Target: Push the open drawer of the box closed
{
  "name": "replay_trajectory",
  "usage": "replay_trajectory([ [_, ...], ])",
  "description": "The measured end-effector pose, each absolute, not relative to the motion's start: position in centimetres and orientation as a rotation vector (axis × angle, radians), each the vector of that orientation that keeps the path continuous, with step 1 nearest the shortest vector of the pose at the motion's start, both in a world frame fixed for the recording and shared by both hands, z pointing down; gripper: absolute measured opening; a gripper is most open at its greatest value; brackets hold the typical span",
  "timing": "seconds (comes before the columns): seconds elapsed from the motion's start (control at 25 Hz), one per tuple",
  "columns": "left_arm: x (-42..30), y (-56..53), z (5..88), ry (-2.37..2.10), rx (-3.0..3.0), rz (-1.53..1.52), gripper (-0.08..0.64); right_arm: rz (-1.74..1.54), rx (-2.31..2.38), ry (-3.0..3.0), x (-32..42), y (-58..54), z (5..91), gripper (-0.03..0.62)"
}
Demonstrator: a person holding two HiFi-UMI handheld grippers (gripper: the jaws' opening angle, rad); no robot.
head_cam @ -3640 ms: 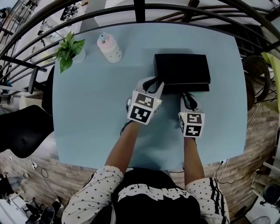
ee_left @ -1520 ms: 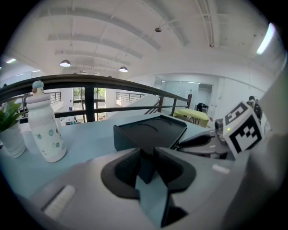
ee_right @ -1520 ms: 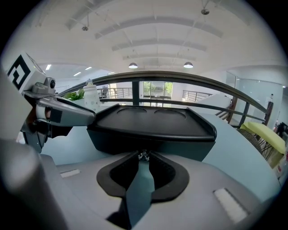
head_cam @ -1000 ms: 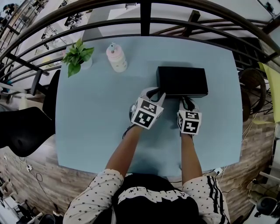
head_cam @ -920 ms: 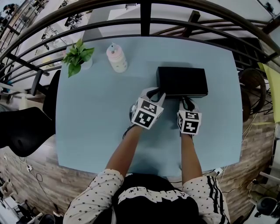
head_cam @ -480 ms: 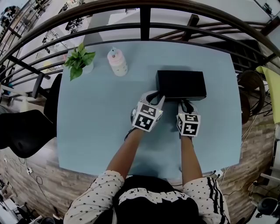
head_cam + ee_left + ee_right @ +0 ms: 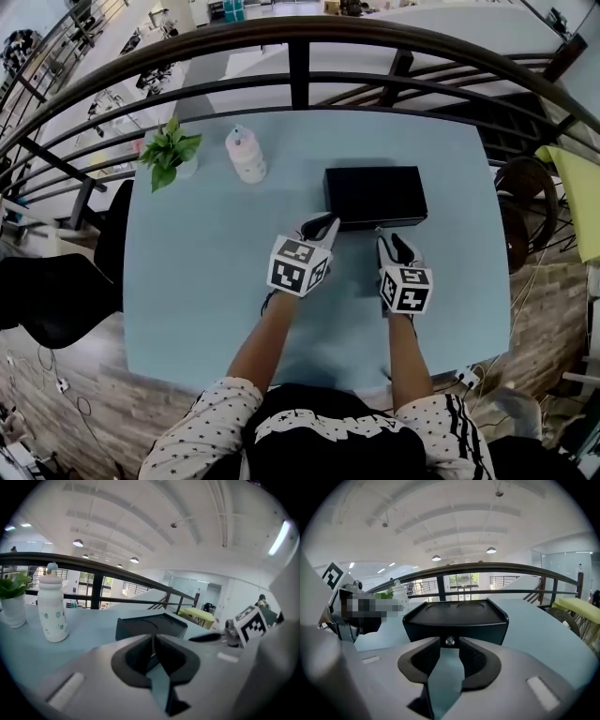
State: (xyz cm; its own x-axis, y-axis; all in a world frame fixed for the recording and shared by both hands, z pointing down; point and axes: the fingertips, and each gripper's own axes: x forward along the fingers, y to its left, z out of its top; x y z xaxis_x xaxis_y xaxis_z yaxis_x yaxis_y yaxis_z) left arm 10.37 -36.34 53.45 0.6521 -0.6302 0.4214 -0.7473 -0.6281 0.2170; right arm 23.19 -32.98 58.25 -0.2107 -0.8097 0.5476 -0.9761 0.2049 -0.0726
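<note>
Right, from where I sit the black box lies on the pale blue table, towards its far right part, with its long side facing me. Its drawer looks pushed in, the front flush with the case as far as I can see, and a small metal knob sits in the middle of that front. My right gripper points at that front from just in front of it. Its jaws have just been opening and now stand wide apart; the knob shows in the gap beyond the tips, but neither pad presses on it, so this tool has hold of nothing. My left gripper hangs near the box's near left corner, just off the table, with its tips drawn together to a thin slit and nothing between them. Farther left on the table a pale bottle stands upright, and a small potted plant stands beyond it near the far left corner, both well apart from the box. A dark curved railing runs behind the table
</note>
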Motion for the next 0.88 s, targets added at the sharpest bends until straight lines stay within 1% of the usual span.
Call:
replay_trajectory([
  [0.12,11.0,-35.1,51.5,-1.078,2.573,0.425,0.0,0.578,1.693,-2.144,23.4,-32.3,56.3,0.129],
  [0.24,11.6,-33.5,49.7,-1.069,2.64,0.41,0.0,0.556,1.712,-2.208,23.3,-31.4,54.0,0.101],
  [0.44,12.1,-30.9,46.8,-1.053,2.681,0.345,0.0,0.516,1.73,-2.344,22.9,-29.5,50.0,0.005],
  [0.64,12.4,-27.7,44.2,-1.029,2.728,0.332,0.0,0.475,1.678,-2.464,22.6,-27.1,46.7,0.005],
  [0.88,12.5,-25.0,41.9,-1.105,2.778,0.362,0.0,0.402,1.653,-2.548,23.0,-23.9,43.4,0.005],
])
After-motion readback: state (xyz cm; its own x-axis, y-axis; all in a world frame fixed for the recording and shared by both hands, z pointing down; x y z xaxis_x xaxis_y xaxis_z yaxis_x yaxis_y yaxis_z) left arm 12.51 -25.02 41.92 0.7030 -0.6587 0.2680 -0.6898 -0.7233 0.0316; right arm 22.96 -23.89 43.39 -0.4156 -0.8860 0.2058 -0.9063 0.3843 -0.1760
